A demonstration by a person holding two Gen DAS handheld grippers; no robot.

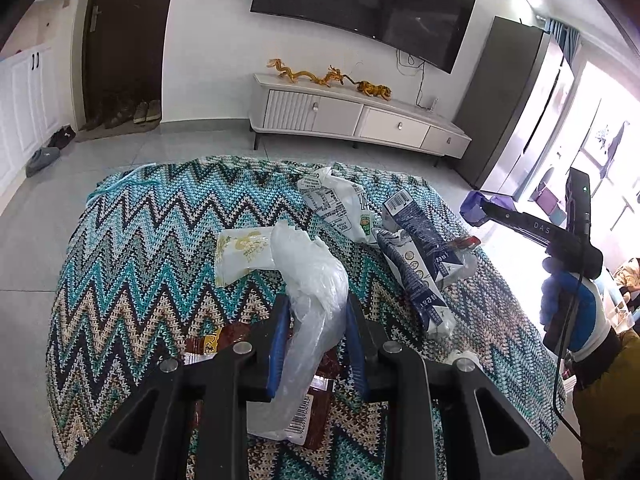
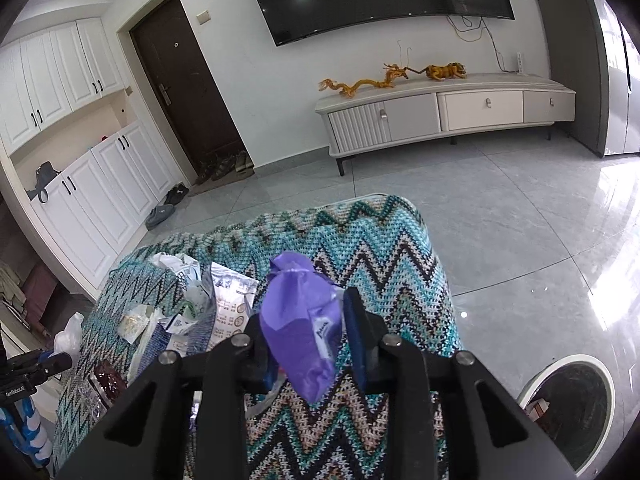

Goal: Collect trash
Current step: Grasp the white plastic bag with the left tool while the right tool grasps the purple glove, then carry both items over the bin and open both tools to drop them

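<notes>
My left gripper (image 1: 318,304) is shut on a clear crumpled plastic bag (image 1: 316,280), held above a table covered in a zigzag knit cloth (image 1: 140,240). My right gripper (image 2: 308,300) is shut on a purple plastic wrapper (image 2: 300,320) above the table's right end; it also shows at the right of the left wrist view (image 1: 476,208). On the cloth lie a yellow-printed white packet (image 1: 240,252), a white printed bag (image 1: 336,204), dark blue pouches (image 1: 420,264) and a brown wrapper (image 1: 208,344). A white round trash bin (image 2: 568,400) stands on the floor at lower right.
A white TV cabinet (image 1: 352,116) with golden dragon figures (image 1: 328,78) stands under a wall TV (image 1: 360,4). A grey tall cabinet (image 1: 516,108) is at the right. A dark door (image 2: 188,92), shoes (image 2: 168,208) and white cupboards (image 2: 80,184) are at the left. The floor is grey tile (image 2: 520,220).
</notes>
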